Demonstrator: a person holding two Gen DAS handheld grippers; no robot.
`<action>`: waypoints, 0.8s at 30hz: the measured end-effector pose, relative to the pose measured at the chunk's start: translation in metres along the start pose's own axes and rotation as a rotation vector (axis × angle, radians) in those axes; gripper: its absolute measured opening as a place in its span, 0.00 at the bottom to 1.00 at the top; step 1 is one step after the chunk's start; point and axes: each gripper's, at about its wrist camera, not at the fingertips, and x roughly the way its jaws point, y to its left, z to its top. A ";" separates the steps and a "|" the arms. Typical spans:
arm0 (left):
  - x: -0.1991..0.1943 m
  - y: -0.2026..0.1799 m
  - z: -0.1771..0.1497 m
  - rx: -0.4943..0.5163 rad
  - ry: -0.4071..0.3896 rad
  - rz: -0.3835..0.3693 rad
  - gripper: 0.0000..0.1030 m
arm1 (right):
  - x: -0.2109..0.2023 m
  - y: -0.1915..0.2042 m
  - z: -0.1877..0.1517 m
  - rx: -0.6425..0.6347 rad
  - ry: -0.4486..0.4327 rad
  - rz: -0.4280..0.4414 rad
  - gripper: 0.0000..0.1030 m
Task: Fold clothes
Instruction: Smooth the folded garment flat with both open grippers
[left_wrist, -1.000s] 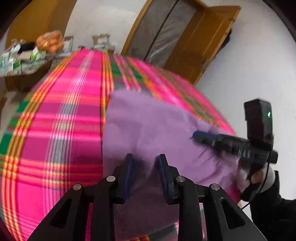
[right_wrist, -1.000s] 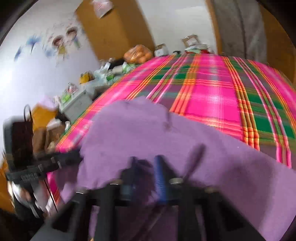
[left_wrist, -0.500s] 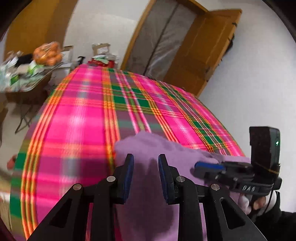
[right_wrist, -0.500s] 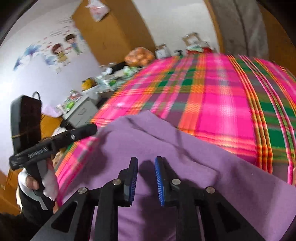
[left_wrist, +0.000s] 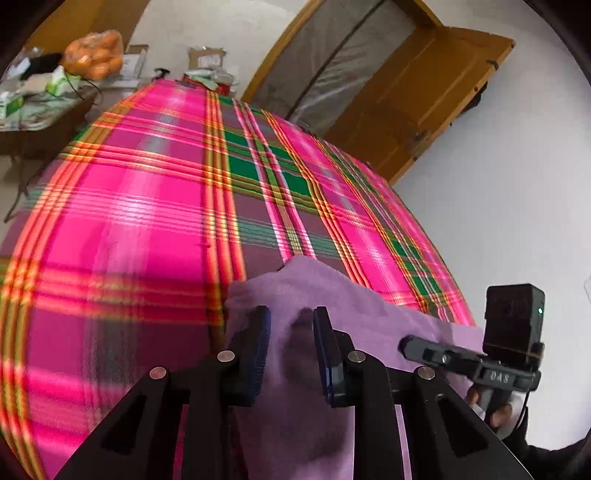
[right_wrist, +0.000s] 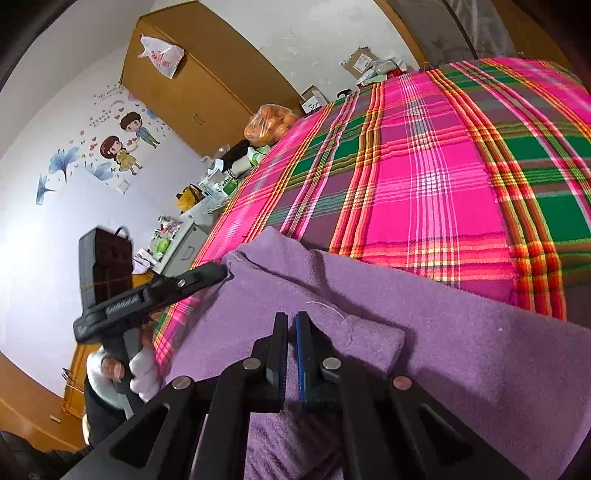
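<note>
A purple fleece cloth (left_wrist: 332, 295) lies at the near edge of a bed covered in pink and green plaid (left_wrist: 147, 203). My left gripper (left_wrist: 291, 328) has a thick bunch of the cloth's edge pinched between its blue pads. In the right wrist view the left gripper (right_wrist: 221, 271) holds the cloth's left corner, carried by a gloved hand. My right gripper (right_wrist: 291, 325) is shut on a fold of the purple cloth (right_wrist: 461, 332), its pads almost touching. From the left wrist view the right gripper (left_wrist: 404, 343) sits at the cloth's right edge. The cloth hangs taut between the two.
The plaid bed (right_wrist: 424, 166) stretches away ahead. A cluttered side table with a bag of oranges (left_wrist: 96, 55) stands at its far left. A wooden door (left_wrist: 424, 96) and white wall lie to the right, a wooden wardrobe (right_wrist: 192, 81) at the back left.
Both grippers have drawn the purple cloth back toward the near edge, so much more plaid shows ahead. The right gripper's pads have closed tighter on the cloth.
</note>
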 end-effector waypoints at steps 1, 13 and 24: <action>-0.005 -0.004 -0.005 0.007 -0.009 0.008 0.25 | 0.000 0.000 0.000 -0.001 0.000 -0.001 0.03; -0.055 -0.051 -0.066 0.108 -0.080 0.073 0.25 | -0.022 0.053 -0.022 -0.209 -0.025 -0.103 0.23; -0.053 -0.074 -0.119 0.242 -0.036 0.080 0.25 | -0.053 0.087 -0.099 -0.475 -0.034 -0.203 0.21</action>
